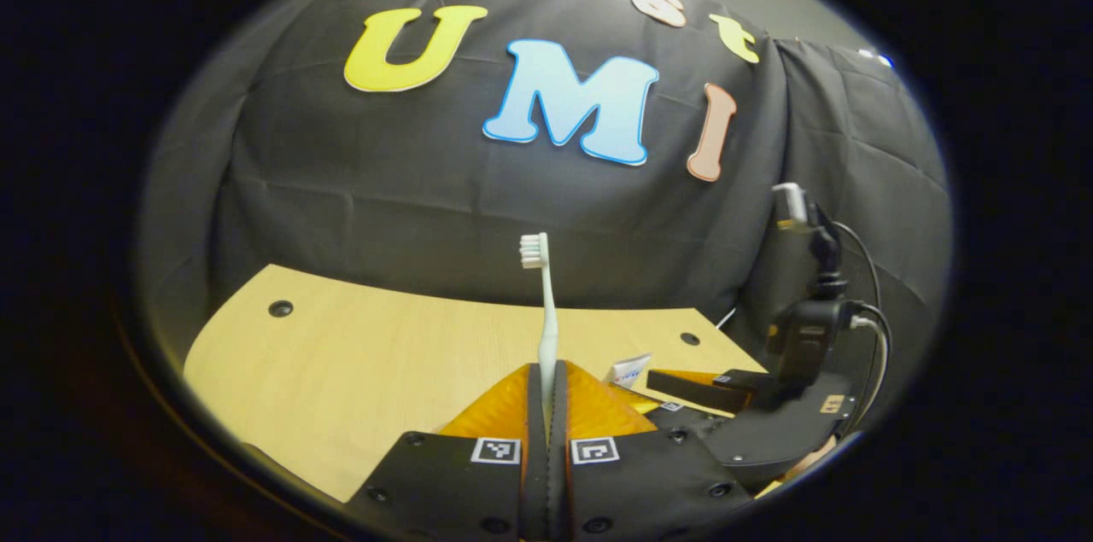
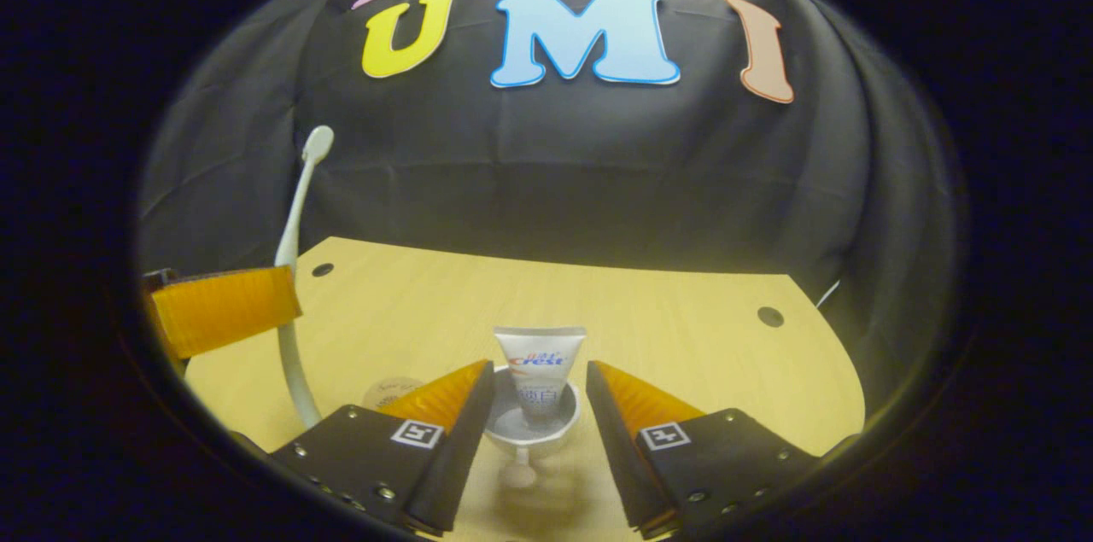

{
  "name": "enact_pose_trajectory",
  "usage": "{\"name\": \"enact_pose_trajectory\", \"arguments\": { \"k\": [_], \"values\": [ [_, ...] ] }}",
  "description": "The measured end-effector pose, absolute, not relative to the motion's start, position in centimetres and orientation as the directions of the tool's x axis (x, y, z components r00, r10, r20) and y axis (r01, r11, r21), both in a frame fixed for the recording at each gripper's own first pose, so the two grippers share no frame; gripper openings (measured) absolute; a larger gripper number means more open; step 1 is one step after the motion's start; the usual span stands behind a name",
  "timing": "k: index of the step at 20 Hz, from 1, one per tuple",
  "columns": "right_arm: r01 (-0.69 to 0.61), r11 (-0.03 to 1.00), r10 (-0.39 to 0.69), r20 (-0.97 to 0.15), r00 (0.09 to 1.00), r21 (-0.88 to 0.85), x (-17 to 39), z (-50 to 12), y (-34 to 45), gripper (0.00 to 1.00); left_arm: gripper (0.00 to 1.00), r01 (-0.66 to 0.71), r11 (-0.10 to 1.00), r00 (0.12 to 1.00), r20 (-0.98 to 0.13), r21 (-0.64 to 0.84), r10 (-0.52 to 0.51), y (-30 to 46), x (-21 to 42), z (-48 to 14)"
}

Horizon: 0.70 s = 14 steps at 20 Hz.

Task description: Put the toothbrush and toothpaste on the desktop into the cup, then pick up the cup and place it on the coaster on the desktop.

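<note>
In the left gripper view my left gripper (image 1: 546, 367) is shut on the handle of a white toothbrush (image 1: 546, 311), which stands upright with its bristles on top, above the wooden desktop (image 1: 359, 354). In the right gripper view my right gripper (image 2: 540, 367) stands open, one finger on each side of a small pale cup (image 2: 551, 438). A white toothpaste tube (image 2: 540, 354) stands in that cup, flat end up. The left gripper (image 2: 226, 307) with the toothbrush (image 2: 290, 252) hangs to the left of the cup. A round tan coaster (image 2: 388, 393) lies left of the cup, partly hidden by a finger.
The right gripper (image 1: 696, 384) with its camera mount and cables (image 1: 811, 303) sits close on the right in the left gripper view, with the tube's end (image 1: 630, 371) beside it. The desktop (image 2: 683, 337) has small dark holes (image 2: 770, 317) near its far corners. Black cloth walls the back.
</note>
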State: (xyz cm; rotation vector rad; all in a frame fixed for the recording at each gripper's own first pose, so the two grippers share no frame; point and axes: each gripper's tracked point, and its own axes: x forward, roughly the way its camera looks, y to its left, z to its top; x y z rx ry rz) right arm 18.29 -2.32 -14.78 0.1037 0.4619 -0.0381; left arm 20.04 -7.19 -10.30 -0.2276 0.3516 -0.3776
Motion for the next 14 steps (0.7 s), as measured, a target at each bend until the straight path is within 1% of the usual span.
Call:
{"name": "enact_pose_trajectory", "arguments": {
  "k": [1,4,5,6,9,11,14],
  "values": [
    [0.08,0.993,-0.033,-0.432,0.901,0.091,17.7,-14.0,-3.0,0.74,0.07,0.321,0.9,0.871,-0.282,-0.295,-0.403,-7.3,20.3,-10.3],
    [0.152,0.984,-0.106,-0.393,0.913,0.089,15.3,-12.2,-5.5,0.75,0.07,0.349,0.874,0.866,-0.239,-0.337,-0.438,-9.0,21.4,-9.8],
    [0.169,0.98,-0.117,-0.39,0.913,0.103,14.4,-11.9,-6.1,0.81,0.07,0.36,0.864,0.867,-0.216,-0.353,-0.449,-9.6,21.8,-9.4],
    [0.19,0.974,-0.128,-0.394,0.91,0.122,13.4,-11.9,-6.7,0.83,0.07,0.371,0.852,0.866,-0.192,-0.37,-0.461,-10.1,22.1,-9.1],
    [0.238,0.954,-0.142,-0.43,0.892,0.18,10.4,-12.4,-7.6,0.83,0.07,0.397,0.809,0.865,-0.118,-0.434,-0.488,-11.4,23.2,-8.7],
    [0.262,0.944,-0.145,-0.462,0.875,0.201,8.7,-13.2,-7.8,0.83,0.07,0.4,0.804,0.871,-0.092,-0.44,-0.483,-11.8,24.1,-9.0],
    [0.298,0.936,-0.174,-0.485,0.857,0.19,6.8,-13.8,-8.6,0.83,0.07,0.401,0.799,0.876,-0.069,-0.447,-0.478,-12.5,25.5,-9.9]
  ]
}}
